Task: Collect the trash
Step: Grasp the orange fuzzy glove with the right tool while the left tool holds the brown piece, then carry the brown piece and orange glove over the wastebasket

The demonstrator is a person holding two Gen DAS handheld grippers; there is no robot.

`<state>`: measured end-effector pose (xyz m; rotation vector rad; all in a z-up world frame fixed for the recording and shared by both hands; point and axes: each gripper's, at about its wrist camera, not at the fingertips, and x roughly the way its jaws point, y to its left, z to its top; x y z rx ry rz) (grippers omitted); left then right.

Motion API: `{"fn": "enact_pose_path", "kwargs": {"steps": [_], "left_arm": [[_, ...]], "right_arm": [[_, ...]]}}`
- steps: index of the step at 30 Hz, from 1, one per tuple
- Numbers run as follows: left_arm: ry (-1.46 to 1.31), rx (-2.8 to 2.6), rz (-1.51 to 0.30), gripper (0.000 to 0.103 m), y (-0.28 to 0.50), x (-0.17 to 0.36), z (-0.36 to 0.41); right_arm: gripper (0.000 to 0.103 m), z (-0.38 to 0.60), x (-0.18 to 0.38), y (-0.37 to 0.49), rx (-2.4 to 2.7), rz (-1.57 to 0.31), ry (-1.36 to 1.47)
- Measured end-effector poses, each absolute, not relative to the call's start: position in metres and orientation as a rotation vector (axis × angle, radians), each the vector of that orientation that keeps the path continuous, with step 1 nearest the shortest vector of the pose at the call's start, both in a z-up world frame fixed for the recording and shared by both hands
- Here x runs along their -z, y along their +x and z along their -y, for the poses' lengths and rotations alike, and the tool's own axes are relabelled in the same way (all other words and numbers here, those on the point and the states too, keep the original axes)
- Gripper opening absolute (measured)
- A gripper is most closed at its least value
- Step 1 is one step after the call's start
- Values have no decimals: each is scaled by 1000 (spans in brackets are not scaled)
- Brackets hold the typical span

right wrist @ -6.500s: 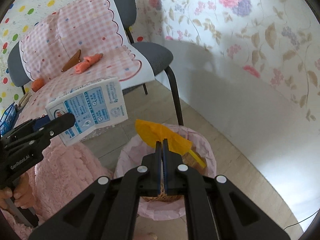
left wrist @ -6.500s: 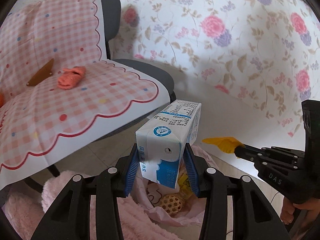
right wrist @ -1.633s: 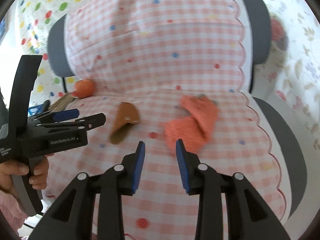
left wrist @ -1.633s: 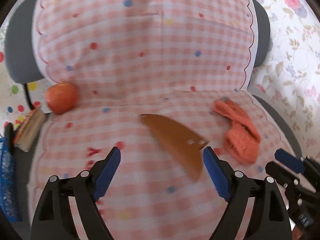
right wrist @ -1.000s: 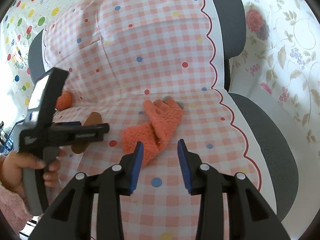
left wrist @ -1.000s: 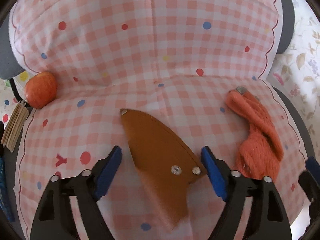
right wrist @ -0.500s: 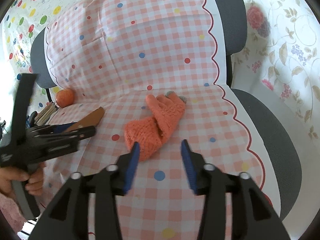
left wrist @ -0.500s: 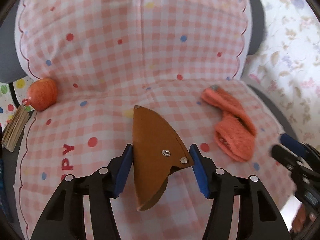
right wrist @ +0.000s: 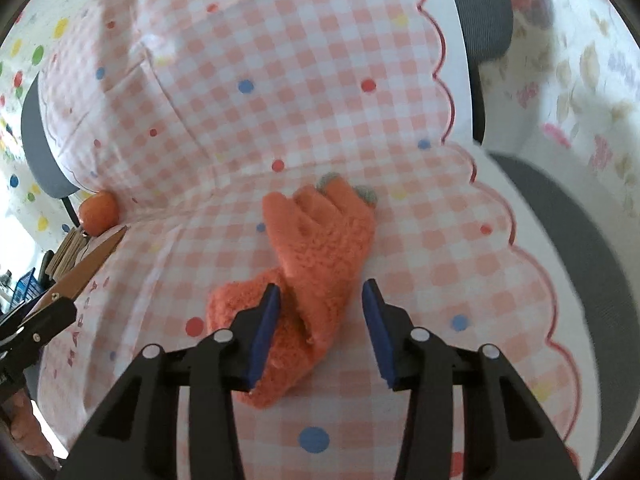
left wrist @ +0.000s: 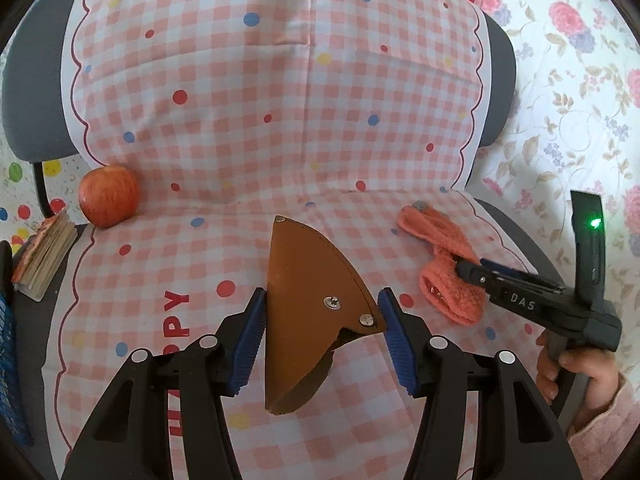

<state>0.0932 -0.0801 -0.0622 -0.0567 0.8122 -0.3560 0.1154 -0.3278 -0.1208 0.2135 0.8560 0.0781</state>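
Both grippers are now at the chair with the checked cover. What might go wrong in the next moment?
1. The left gripper holds the brown leather piece only by its edges; it may twist or slip.
2. The right gripper is closing on the orange glove, which sits off-centre between the jaws, so it may catch only a fold, or the checked cover too.

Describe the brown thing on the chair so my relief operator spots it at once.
Find the grey chair draped in a pink checked cloth. Mid-seat, between the apple and the orange glove, the brown piece sits between the left gripper pads. It alone is flat, stiff and fin-shaped, with metal rivets.
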Motion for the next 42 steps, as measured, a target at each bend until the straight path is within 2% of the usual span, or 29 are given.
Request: {"fn": "enact_pose_path", "kwargs": {"steps": [2,6,13,17,29,42], "left_arm": [[-55,365,-807,56,90,61,78],[-45,385,-767,56,74,50,77],[-52,446,-687,56,27,22,81],[-49,488,-668,56,-11,16,88],[12,678,-667,56,-106,44,143],[112,909,-683,56,-176,74,206]], "right_arm": [[13,325,118,108,-84,-840,214],[8,316,92,80,-67,-760,144],[7,307,30,9,-54,-650,99],[8,310,22,-34,-50,-632,117],[8,334,39,-154,92,-593,155],[8,370,84,-262,306,-650,240]]}}
